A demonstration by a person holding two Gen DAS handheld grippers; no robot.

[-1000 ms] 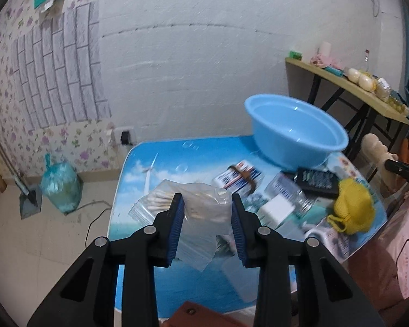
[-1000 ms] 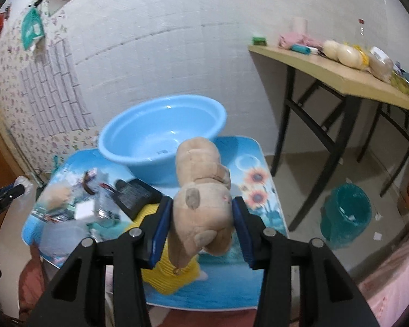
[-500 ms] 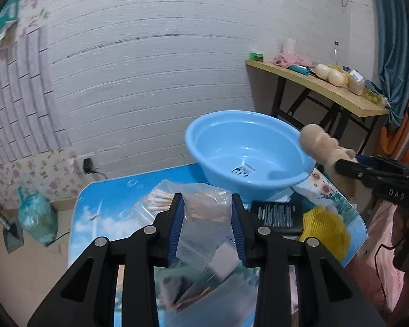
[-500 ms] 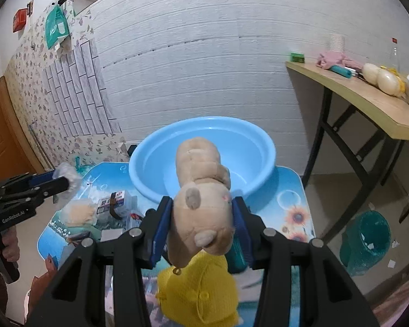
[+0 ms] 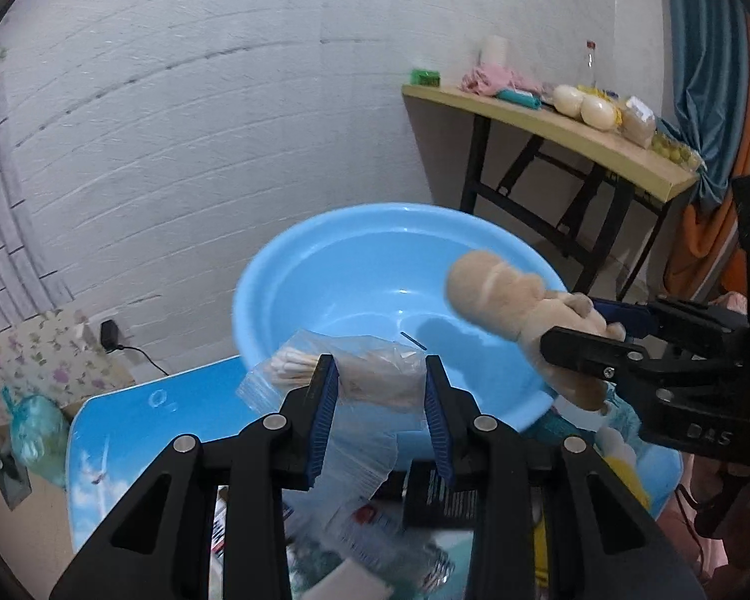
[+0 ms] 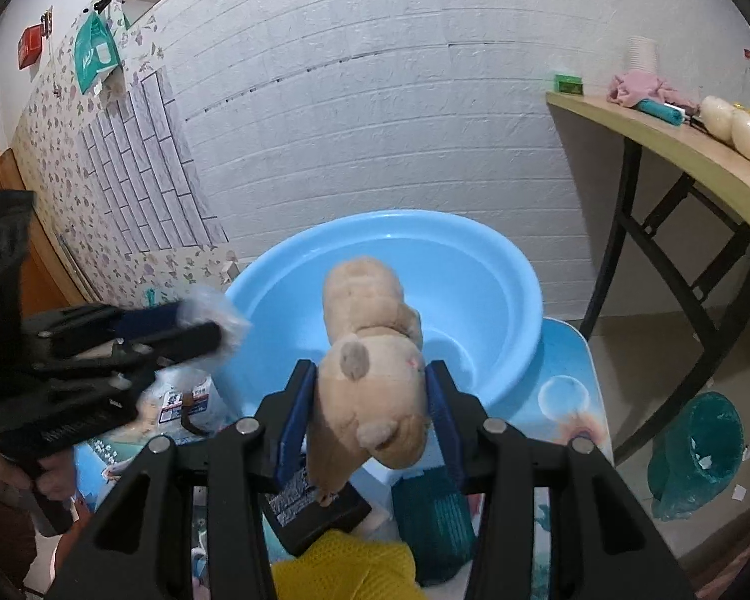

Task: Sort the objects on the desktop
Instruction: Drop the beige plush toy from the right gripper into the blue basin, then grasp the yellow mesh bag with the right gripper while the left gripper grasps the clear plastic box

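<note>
My left gripper [image 5: 379, 380] is shut on a clear plastic bag of cotton swabs [image 5: 375, 380], held at the near rim of the blue basin [image 5: 355, 280]. My right gripper [image 6: 372, 390] is shut on a tan plush toy [image 6: 370, 350], whose head reaches over the blue basin [image 6: 475, 280]. In the left wrist view the plush toy [image 5: 505, 300] and the right gripper [image 5: 610, 330] come in from the right over the basin's rim. In the right wrist view the left gripper [image 6: 210, 325] with its bag shows at the left rim.
The basin stands on a small blue picture-printed table [image 5: 125, 420] near a white brick wall. On the table lie a black box [image 6: 315, 505], a yellow mesh item [image 6: 345, 575], a teal box [image 6: 432, 520] and packets. A wooden side table [image 6: 675, 145] and a green bin [image 6: 695, 455] stand right.
Both grippers have moved toward the blue basin with their loads. The swab bag has come from over the table's left part to the basin's rim, and the plush toy now reaches over the bowl.
</note>
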